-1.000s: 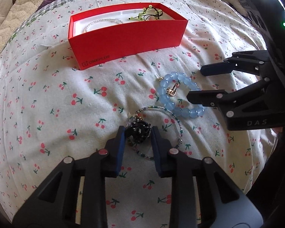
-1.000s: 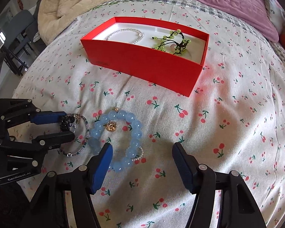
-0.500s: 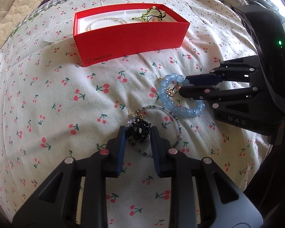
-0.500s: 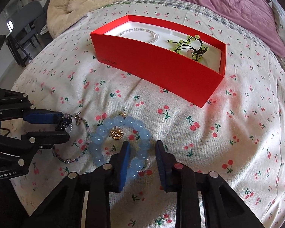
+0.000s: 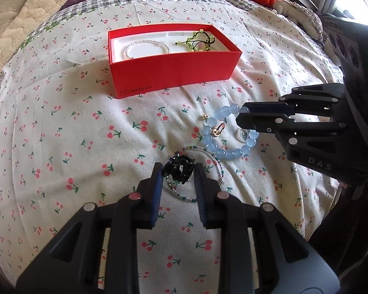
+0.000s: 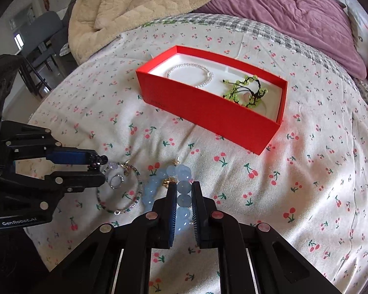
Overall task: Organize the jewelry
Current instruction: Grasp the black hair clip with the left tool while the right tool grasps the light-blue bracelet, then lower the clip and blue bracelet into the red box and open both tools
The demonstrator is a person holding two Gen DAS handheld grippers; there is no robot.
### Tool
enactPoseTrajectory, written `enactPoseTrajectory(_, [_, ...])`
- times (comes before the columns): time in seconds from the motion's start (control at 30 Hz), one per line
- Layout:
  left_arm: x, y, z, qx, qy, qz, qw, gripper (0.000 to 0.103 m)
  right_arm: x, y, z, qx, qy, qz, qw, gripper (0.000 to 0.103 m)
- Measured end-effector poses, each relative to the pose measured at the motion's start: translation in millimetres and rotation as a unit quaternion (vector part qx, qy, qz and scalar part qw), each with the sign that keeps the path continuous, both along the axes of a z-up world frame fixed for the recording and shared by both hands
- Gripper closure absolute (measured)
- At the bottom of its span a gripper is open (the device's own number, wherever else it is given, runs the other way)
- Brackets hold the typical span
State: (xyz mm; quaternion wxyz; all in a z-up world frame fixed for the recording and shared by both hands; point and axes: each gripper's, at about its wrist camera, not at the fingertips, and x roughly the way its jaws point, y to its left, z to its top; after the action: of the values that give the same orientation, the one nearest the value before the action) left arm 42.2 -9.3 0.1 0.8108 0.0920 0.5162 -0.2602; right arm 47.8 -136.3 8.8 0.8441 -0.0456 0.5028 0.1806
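Jewelry lies partly stowed, partly loose: bedspread (image 5: 61,147) carries a red box (image 6: 208,107) already holding a pearl strand (image 6: 191,73) and a green piece (image 6: 245,88), while two items remain on the cloth near the grippers. Right gripper (image 6: 184,196) is clenched on the blue bracelet (image 5: 223,144), beads pinched between its pads. Left gripper (image 5: 179,171) is closed on the black charm (image 5: 179,169) of the thin bead bracelet (image 6: 120,196). Risk, as judged: both loops lie just beside each other, apparently touching, so lifting one could snag and drag the other; round beads may roll out of the pads under a light pinch; the left grip holds only the charm, so the loop will dangle and may catch the box wall. Views differ: the left camera shows a gold pendant (image 5: 218,131) and a small pearl ring (image 5: 241,133) inside the blue loop; the right camera alone shows beads seated between the right pads, and a small ring (image 6: 115,181) by the left tips
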Motion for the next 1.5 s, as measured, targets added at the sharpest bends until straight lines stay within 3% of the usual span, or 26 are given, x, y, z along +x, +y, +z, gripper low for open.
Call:
enactPoseTrajectory(0.47, [16.7, 4.5, 30.9, -0.022, -0.018, 0.020, 0.9994, 0.076, -5.9, -2.7, 50.4, 0.041, -0.034, -0.014, 0.999, 0.091])
enactPoseTrajectory(1.0, [71.6, 5.0, 56.7, -0.064, -0.031, 0.074, 0.9947, 0.076, 40.2, -28.7, 92.5, 0.085, -0.072, -0.081, 0.990, 0.091])
enactPoseTrajectory(1.5, [113.9, -3.9, 53.4, -0.100, -0.011, 0.107, 0.9892, 0.076, 76.2, -27.9, 93.6, 0.105, -0.071, -0.105, 0.986, 0.091])
